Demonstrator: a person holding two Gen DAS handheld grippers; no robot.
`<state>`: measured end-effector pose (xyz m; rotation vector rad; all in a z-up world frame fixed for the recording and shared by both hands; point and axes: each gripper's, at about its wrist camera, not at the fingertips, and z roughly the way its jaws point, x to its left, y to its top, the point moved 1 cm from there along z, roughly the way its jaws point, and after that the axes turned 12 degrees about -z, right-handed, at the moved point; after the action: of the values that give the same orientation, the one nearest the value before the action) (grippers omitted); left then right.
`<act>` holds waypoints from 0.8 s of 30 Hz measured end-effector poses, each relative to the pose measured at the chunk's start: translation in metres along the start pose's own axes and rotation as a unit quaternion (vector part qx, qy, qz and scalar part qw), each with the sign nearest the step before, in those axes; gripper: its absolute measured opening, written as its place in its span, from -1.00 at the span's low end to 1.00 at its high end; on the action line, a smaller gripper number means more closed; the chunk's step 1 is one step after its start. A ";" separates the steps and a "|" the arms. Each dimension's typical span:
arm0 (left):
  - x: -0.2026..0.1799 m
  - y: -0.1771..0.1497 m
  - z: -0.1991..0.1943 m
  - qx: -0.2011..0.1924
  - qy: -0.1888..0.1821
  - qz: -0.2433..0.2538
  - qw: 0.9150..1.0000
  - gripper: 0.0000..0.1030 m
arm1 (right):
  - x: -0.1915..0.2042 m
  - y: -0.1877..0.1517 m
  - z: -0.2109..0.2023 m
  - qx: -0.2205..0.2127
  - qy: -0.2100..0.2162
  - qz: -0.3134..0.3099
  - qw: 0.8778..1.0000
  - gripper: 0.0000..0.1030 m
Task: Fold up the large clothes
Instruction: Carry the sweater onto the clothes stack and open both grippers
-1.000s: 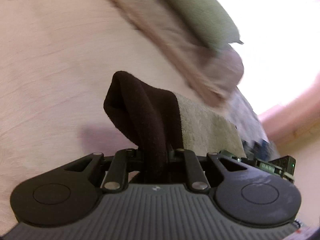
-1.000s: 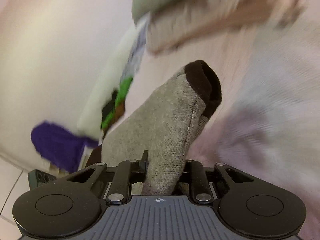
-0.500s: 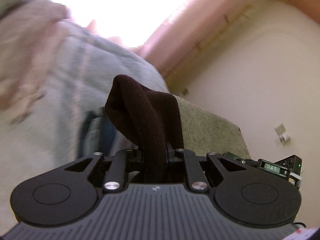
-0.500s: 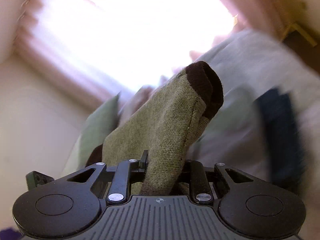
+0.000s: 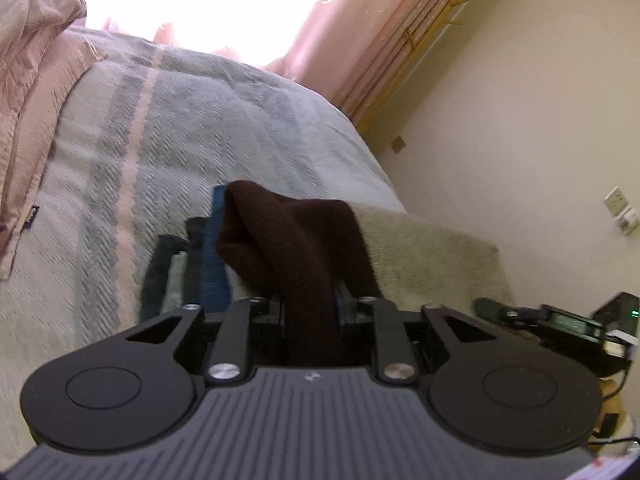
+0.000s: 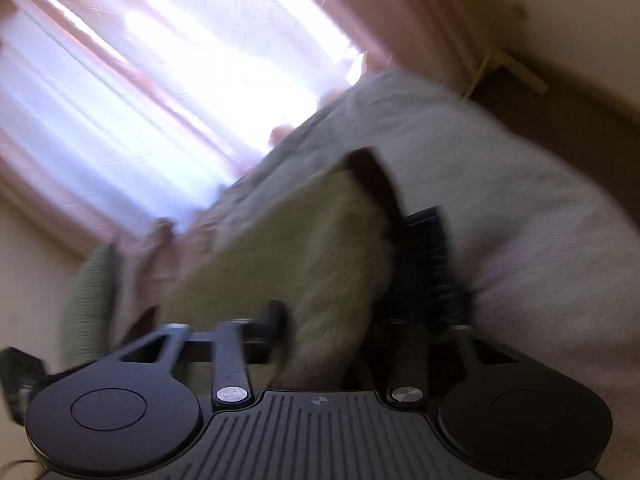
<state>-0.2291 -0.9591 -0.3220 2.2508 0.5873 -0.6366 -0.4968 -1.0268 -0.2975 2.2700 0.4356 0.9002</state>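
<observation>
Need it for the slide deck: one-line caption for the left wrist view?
Left gripper, jaws opening, with the sweater's dark brown hem between its fingers above a striped bedspread.

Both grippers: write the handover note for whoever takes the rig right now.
Left gripper: jaws opening, the dark brown band of the olive knit garment between them.
Right gripper: jaws opening wide, the same garment's olive cloth between them; view blurred.
Garment: folded, over the striped blanket on the bed, above a dark blue folded item.
Done: garment folded and brought to the blue item.
Left: finish the release, back both grippers away, probably fetch the next garment.
</observation>
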 end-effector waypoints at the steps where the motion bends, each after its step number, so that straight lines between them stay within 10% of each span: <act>1: 0.001 0.000 -0.002 -0.006 0.002 0.005 1.000 -0.48 | -0.001 -0.002 -0.008 -0.008 -0.008 -0.004 1.000 -0.10; 6: -0.009 -0.001 -0.046 -0.053 0.058 0.058 0.995 -0.50 | 0.032 -0.003 -0.068 -0.068 -0.127 -0.122 0.982 -0.06; 12: -0.078 -0.054 -0.094 -0.102 0.052 0.150 0.982 -0.48 | 0.115 -0.046 -0.079 -0.086 -0.098 -0.293 0.947 -0.06; 24: -0.071 -0.136 -0.030 -0.143 0.117 0.206 0.961 -0.50 | 0.086 -0.112 -0.014 -0.063 -0.141 -0.344 0.926 -0.03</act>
<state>-0.3541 -0.8656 -0.3301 2.0941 0.2820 -0.0714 -0.4526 -0.8941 -0.3238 1.8717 0.9310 0.2298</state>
